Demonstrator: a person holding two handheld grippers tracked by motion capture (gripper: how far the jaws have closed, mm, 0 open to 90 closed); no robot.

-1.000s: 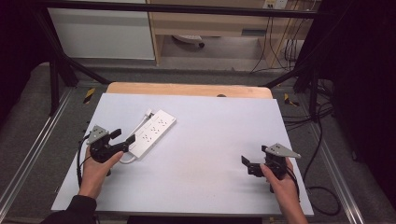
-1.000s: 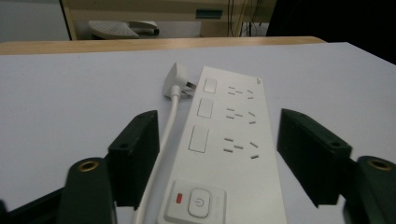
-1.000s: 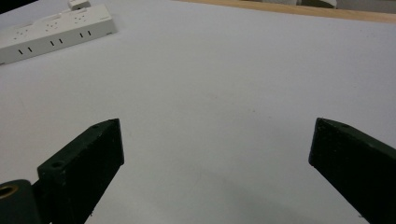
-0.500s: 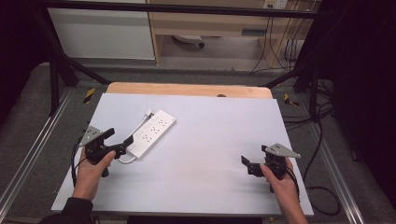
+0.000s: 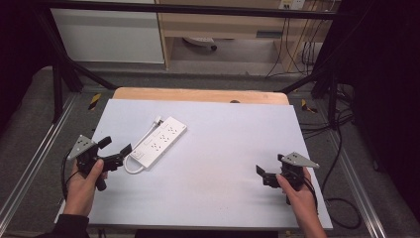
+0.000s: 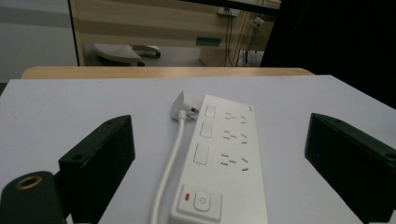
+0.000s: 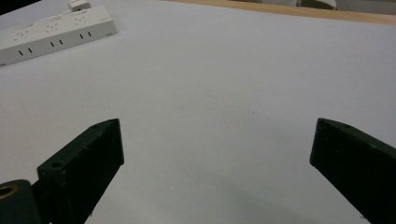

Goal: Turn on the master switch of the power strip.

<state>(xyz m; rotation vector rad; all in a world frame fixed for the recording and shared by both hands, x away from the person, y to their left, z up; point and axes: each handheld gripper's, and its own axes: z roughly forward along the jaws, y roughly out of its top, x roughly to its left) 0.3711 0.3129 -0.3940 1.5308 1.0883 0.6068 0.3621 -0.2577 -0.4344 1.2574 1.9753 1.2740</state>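
Observation:
A white power strip (image 5: 158, 141) lies slantwise on the left half of the table, its white cable (image 5: 132, 168) looping off the near end and its plug (image 5: 157, 119) resting by the far end. My left gripper (image 5: 115, 147) is open just left of the strip's near end, apart from it. In the left gripper view the power strip (image 6: 224, 158), with its switch nearest, lies ahead between the wide jaws of the left gripper (image 6: 222, 140). My right gripper (image 5: 270, 164) is open at the near right over bare table. The right gripper (image 7: 217, 140) holds nothing; the power strip (image 7: 56, 32) shows far off.
The pale table top (image 5: 223, 129) ends in a wooden strip (image 5: 198, 94) at the far edge. Metal rails (image 5: 29, 163) run along both sides, and cables (image 5: 341, 148) hang off the right. Furniture stands beyond the far edge.
My left gripper has drawn back to the left, away from the strip's near end. The strip and the right gripper have stayed put.

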